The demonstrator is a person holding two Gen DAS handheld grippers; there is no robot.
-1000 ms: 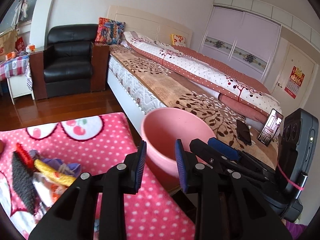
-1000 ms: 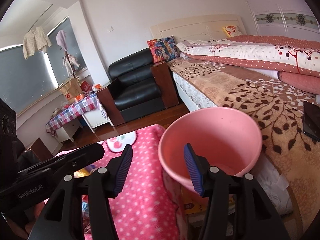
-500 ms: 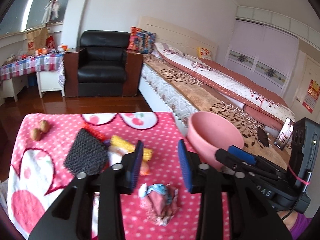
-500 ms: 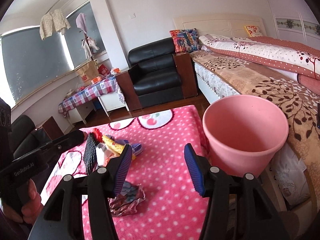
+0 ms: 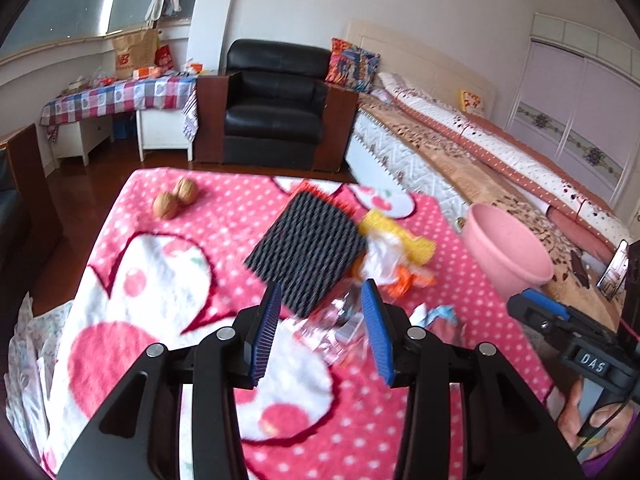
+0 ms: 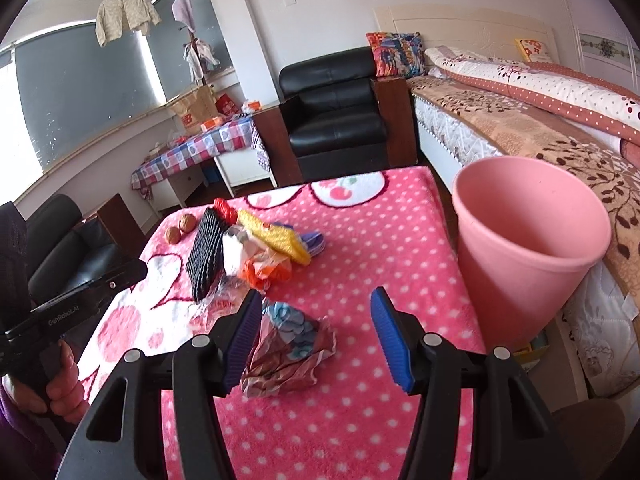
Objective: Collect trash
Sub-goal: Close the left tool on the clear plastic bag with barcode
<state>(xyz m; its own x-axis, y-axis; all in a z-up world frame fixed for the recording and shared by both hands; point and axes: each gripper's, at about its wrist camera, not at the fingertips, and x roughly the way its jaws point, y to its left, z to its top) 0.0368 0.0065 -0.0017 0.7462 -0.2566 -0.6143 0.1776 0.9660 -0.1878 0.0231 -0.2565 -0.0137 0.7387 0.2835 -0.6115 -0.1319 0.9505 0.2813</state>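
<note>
Both grippers have swung off the pink bin (image 6: 528, 240) since a second ago and now hang over the pink blanket (image 6: 360, 240). The left gripper (image 5: 322, 330) is spread over a clear wrapper (image 5: 332, 320); the right gripper (image 6: 316, 340), also apart, brackets a crumpled wrapper (image 6: 288, 348) near the blanket's front edge, long side across. The bin stands upright off the right edge.

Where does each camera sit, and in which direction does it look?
Left wrist: on the left gripper, looking forward and down at the black mesh pad; the right gripper and a hand show at right.
Right wrist: on the right gripper, looking down at the crumpled wrapper; the left gripper's body and a hand show at left.
Both share: the pink bucket, walnuts, pink blanket, armchair.
</note>
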